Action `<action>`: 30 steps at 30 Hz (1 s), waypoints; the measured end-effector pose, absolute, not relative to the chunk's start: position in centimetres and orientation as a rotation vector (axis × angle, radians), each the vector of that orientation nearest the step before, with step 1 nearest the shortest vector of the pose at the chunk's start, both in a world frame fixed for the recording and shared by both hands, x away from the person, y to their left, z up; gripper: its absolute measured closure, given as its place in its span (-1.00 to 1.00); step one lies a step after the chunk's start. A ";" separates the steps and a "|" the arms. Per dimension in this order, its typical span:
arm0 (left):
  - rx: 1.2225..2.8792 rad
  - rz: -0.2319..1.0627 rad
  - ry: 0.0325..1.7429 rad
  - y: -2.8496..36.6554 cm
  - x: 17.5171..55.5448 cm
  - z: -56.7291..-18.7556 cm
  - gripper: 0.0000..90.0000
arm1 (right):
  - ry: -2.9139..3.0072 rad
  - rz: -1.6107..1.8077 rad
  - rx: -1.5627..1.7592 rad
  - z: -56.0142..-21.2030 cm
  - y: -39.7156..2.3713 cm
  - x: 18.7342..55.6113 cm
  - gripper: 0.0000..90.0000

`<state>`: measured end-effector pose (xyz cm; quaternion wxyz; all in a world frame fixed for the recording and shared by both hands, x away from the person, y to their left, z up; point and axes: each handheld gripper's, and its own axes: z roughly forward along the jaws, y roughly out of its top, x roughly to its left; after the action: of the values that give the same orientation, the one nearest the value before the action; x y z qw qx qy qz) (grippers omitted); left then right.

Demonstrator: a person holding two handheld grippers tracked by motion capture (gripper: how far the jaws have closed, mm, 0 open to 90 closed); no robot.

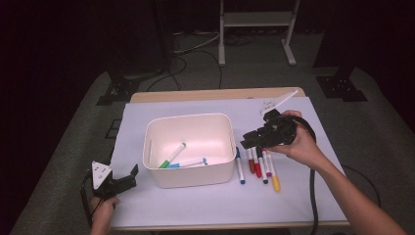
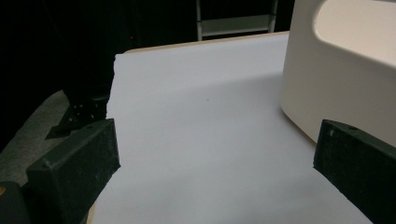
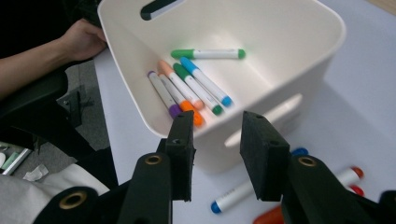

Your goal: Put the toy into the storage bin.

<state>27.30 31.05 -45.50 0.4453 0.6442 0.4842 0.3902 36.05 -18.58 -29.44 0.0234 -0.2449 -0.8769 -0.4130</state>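
Your right claw (image 1: 247,141) hangs just past the right rim of the white bin (image 1: 188,182), turned sideways so its jaws point left toward the bin. Your right forearm comes in from the lower right corner in the high view. The jaws stand partly apart with nothing between them; in the right gripper view you look through the gap at the bin's near wall. Your left claw (image 1: 128,177) sits low at the front left corner of the surface (image 1: 293,196), your hand behind it at the edge, jaws spread wide and empty, pointing toward the bin's left side.

Inside the bin lie several markers (image 3: 196,86): green, blue, orange and purple caps among them, resting on the floor of the bin. More loose markers (image 1: 259,166) lie in a row on the surface just right of the bin, directly under your right claw; the blue-capped one (image 1: 240,169) is nearest the bin wall.

Open room: the stretch left of the bin and the front strip are bare. The gap between bin and loose markers is narrow.
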 end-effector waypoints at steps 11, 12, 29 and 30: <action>1.596 0.971 1.198 31.0 27.3 -45.5 -1.00 | -2.673 -1.227 -0.969 -34.4 -24.0 36.0 0.34; 1.597 0.972 1.197 31.0 27.3 -45.5 -1.00 | -2.673 -1.227 -0.969 -34.4 -24.0 36.0 0.34; 1.595 0.973 1.197 31.0 27.3 -45.5 -1.00 | -2.715 -1.043 -1.231 -41.4 -26.0 36.2 0.30; 1.595 0.973 1.197 31.0 27.3 -45.5 -1.00 | -2.715 -1.043 -1.231 -41.4 -26.0 36.2 0.30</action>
<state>27.27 31.05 -45.52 0.4452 0.6439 0.4829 0.3925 36.16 -26.05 -41.41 -0.0085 -0.3896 -0.8596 -0.3304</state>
